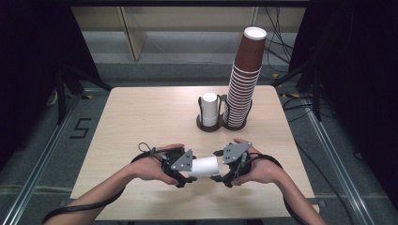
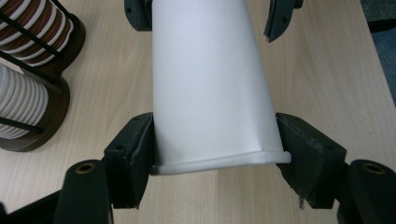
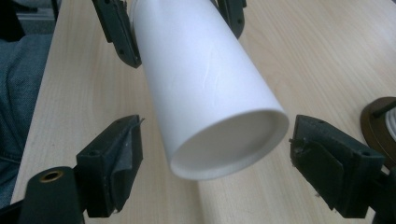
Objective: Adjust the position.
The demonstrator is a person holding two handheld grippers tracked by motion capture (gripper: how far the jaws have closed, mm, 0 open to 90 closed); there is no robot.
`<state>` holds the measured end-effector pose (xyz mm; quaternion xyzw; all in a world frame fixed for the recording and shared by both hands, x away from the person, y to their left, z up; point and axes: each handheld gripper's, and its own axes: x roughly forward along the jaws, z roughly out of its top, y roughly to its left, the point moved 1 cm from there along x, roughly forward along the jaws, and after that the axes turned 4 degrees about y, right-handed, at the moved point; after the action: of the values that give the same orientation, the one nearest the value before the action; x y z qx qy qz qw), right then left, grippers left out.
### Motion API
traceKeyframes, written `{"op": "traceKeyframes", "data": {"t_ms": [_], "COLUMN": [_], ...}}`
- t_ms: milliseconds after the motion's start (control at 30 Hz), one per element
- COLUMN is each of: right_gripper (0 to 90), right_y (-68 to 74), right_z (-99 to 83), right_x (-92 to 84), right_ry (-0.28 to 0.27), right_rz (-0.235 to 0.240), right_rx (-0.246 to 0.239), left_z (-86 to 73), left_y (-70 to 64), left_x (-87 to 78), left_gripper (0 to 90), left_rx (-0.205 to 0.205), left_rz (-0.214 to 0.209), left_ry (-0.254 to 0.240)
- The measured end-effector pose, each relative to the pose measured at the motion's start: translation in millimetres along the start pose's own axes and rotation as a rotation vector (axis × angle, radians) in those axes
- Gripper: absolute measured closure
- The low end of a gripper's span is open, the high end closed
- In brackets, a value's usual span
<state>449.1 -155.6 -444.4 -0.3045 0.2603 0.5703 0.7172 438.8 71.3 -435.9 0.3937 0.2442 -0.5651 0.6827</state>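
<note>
A: Left side first. Left gripper point(image 1: 187, 174), low over the pale wood-grain table point(image 1: 141, 122), is clamped on a white paper cup lying on its side point(image 1: 205, 167). In the left gripper view both pads press the cup point(image 2: 210, 84) just above its rolled rim; jaws about as narrow as that wide end allows.

B: Cup's long axis?

A: Level, running across the table from left hand to right. Rim end in the left jaws, narrow base end pointing at the right gripper point(image 1: 224, 176).

B: Right gripper's state?

A: Parted, not gripping. In the right gripper view the cup's recessed base point(image 3: 229, 144) sits between the jaws with clear table showing on both sides.

B: So which hand is nearer?

A: Left has it; right straddles the free end without touching. My read: the right needs only to close where it stands.

B: Anything farther right?

A: Behind, well apart: a dark round two-slot holder point(image 1: 220, 125) with a short white cup stack point(image 1: 210, 108) and a tall brown-and-white cup stack point(image 1: 244, 79).
</note>
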Motion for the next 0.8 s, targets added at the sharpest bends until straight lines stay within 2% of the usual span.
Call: {"op": "traceKeyframes", "data": {"t_ms": [33, 67, 133, 200, 233, 267, 300, 333, 367, 467, 533, 600, 633, 700, 733, 800], "right_gripper": [17.9, 17.9, 18.3, 18.7, 20.0, 20.4, 20.8, 21.5, 22.0, 25.0, 25.3, 29.6, 30.8, 33.6, 33.9, 34.5], "right_y": [0.0, 1.2, 2.2, 3.3, 5.0, 5.0, 5.5, 6.8, 7.2, 7.8, 8.2, 9.6, 8.4, 9.6, 8.7, 8.1], "right_z": [0.0, 2.4, 4.4, 5.3, 7.2, 7.9, 8.2, 8.2, 8.3, 8.9, 9.0, 9.2, 9.7, 9.2, 9.0, 8.6], "right_x": [0.0, 2.9, 4.7, 6.4, 9.6, 10.8, 11.9, 13.7, 14.6, 17.5, 17.9, 18.3, 18.5, 18.3, 18.8, 18.8], "right_ry": [0.0, 0.018, 0.032, 0.04, 0.054, 0.058, 0.063, 0.068, 0.069, 0.078, 0.081, 0.104, 0.1, 0.115, 0.117, 0.117], "right_rz": [0.0, 0.011, 0.016, 0.031, 0.043, 0.041, 0.035, 0.054, 0.054, 0.055, 0.059, 0.059, 0.056, 0.06, 0.062, 0.069], "right_rx": [0.0, -0.02, -0.043, -0.044, -0.054, -0.068, -0.075, -0.066, -0.067, -0.086, -0.086, -0.092, -0.116, -0.104, -0.12, -0.142], "left_z": [0.5, 1.9, 3.1, 3.7, 5.0, 5.7, 6.1, 6.3, 6.7, 7.9, 8.4, 10.4, 11.1, 12.1, 12.5, 13.2], "left_y": [-0.6, -2.2, -2.4, -3.3, -3.8, -4.0, -5.2, -5.2, -4.4, -4.4, -5.5, -5.7, -6.4, -7.1, -6.6, -7.5], "left_x": [1.4, 2.3, 2.8, 4.0, 4.3, 4.5, 5.8, 6.0, 5.6, 6.3, 7.0, 7.0, 7.6, 8.3, 8.0, 9.1], "left_gripper": [31.1, 31.1, 31.2, 31.2, 31.2, 31.2, 31.2, 31.2, 31.2, 31.2, 31.2, 31.2, 31.2, 31.2, 31.2, 31.2], "left_rx": [-0.004, -0.004, 0.019, 0.017, 0.039, 0.044, 0.037, 0.042, 0.057, 0.063, 0.054, 0.075, 0.071, 0.072, 0.086, 0.078], "left_rz": [-0.002, -0.006, -0.015, -0.017, -0.018, -0.029, -0.018, -0.02, -0.022, -0.027, -0.028, -0.035, -0.038, -0.042, -0.045, -0.044], "left_ry": [-0.008, -0.001, 0.022, 0.017, 0.036, 0.047, 0.041, 0.046, 0.06, 0.07, 0.065, 0.077, 0.071, 0.07, 0.082, 0.076]}}
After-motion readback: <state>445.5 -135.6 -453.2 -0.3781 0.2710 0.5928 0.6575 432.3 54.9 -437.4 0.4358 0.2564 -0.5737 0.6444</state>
